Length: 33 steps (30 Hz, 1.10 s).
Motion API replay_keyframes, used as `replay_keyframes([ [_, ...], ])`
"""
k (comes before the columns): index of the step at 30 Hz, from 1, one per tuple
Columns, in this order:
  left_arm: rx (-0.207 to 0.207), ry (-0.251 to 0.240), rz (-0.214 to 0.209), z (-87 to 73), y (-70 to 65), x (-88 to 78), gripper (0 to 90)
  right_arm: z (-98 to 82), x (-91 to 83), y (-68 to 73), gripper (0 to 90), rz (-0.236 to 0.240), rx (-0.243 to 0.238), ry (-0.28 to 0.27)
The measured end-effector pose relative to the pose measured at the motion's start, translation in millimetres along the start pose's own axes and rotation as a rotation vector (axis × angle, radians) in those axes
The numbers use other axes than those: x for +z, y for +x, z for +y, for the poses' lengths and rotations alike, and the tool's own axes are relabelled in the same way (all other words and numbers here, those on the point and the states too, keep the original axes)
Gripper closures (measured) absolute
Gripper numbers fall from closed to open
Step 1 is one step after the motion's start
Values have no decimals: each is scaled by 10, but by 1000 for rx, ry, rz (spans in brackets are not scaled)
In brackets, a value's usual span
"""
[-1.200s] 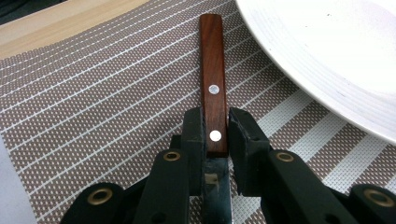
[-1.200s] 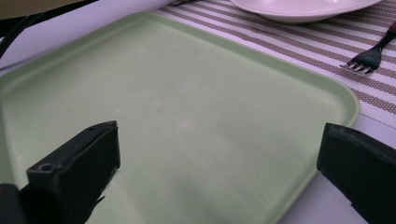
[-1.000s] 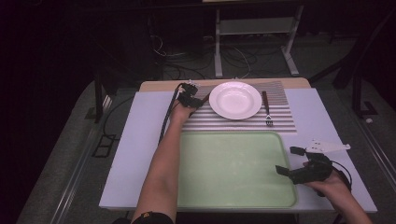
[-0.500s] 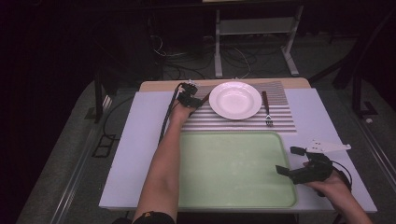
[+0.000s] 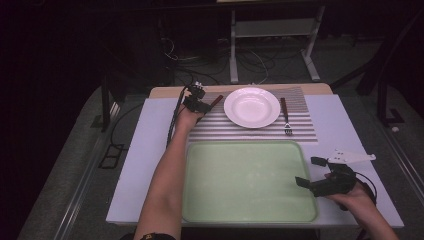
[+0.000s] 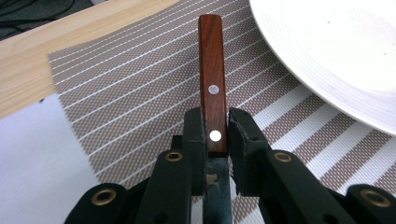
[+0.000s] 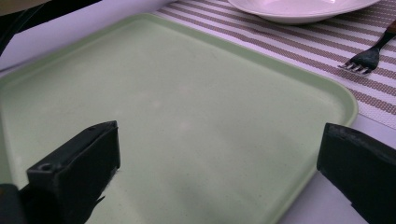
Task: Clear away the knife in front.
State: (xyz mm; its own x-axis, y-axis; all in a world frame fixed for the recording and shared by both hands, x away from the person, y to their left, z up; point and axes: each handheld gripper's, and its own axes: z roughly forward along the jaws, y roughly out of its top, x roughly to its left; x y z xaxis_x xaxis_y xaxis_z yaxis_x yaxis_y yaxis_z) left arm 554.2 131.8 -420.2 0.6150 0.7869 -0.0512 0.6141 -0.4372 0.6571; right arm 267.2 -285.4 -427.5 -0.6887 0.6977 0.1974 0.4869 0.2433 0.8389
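My left gripper (image 5: 201, 103) is at the far left of the striped placemat (image 5: 235, 131), just left of the white plate (image 5: 251, 107). In the left gripper view its jaws (image 6: 216, 127) are shut on a knife's brown wooden handle (image 6: 211, 70), which points away over the placemat (image 6: 140, 93) beside the plate's rim (image 6: 336, 51). The blade is hidden under the gripper. My right gripper (image 5: 312, 173) stands open at the right edge of the pale green tray (image 5: 250, 180), with nothing between its jaws (image 7: 219, 149) but bare tray (image 7: 187, 116).
A fork (image 5: 286, 120) with a dark handle lies on the placemat right of the plate, tines toward me (image 7: 362, 60). The white table cover (image 5: 145, 150) borders the tray on both sides. A metal stand (image 5: 270, 30) and cables lie on the floor beyond the table.
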Motion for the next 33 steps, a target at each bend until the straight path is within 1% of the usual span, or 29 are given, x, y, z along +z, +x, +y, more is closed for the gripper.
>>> replay_keyframes([
  [4, -10, 0, 1, -11, 2, -93, 773, 0, 1, 1, 0, 0, -2, 2],
  [5, -12, 7, 1, -18, -2, -140, 773, 0, 2, 3, 0, 1, -2, 2],
  [6, -12, 7, 1, -18, -2, -140, 773, 0, 2, 3, 0, 1, -2, 2],
  [9, -28, 6, -3, -43, -17, -206, 773, 0, 10, 7, 0, 2, -4, 6],
  [11, -32, -1, -8, -74, -49, -277, 773, 1, 13, 12, 0, 1, -3, 6],
  [12, -32, -1, -8, -74, -49, -277, 773, 1, 14, 14, 0, 1, -3, 7],
  [14, -33, -5, -11, -108, -86, -355, 773, 2, 14, 18, 0, 1, -5, 7],
  [16, -35, -6, -14, -121, -99, -384, 774, 3, 13, 20, 0, 1, -7, 6],
  [18, -42, -16, -28, -171, -154, -452, 773, 3, 11, 23, 0, 1, -9, 5],
  [19, -42, -16, -28, -171, -154, -452, 774, 3, 11, 23, 0, 1, -9, 5],
  [20, -36, -19, -40, -199, -187, -489, 773, 3, 13, 24, 0, 2, -8, 6],
  [22, -38, -22, -38, -223, -223, -536, 773, 3, 18, 25, 0, 3, -10, 7],
  [24, -37, -28, -45, -238, -239, -564, 773, 3, 19, 27, 0, 1, -10, 9],
  [25, -35, -27, -52, -270, -277, -609, 773, 3, 16, 29, 0, 2, -9, 8],
  [26, -35, -27, -52, -270, -277, -609, 773, 3, 16, 29, 0, 2, -9, 8],
  [27, -26, -31, -51, -295, -323, -666, 773, 4, 15, 24, 0, 1, -3, 5],
  [30, -24, -39, -61, -314, -359, -713, 773, 6, 17, 21, 0, -3, -5, 6],
  [31, -16, -42, -71, -324, -416, -762, 773, 6, 8, 20, 0, -4, -5, 0],
  [32, -16, -42, -71, -324, -416, -762, 773, 9, 6, 20, 0, -5, -7, -1],
  [33, -12, -45, -72, -331, -445, -782, 773, 14, 3, 23, 0, -10, -11, -1],
])
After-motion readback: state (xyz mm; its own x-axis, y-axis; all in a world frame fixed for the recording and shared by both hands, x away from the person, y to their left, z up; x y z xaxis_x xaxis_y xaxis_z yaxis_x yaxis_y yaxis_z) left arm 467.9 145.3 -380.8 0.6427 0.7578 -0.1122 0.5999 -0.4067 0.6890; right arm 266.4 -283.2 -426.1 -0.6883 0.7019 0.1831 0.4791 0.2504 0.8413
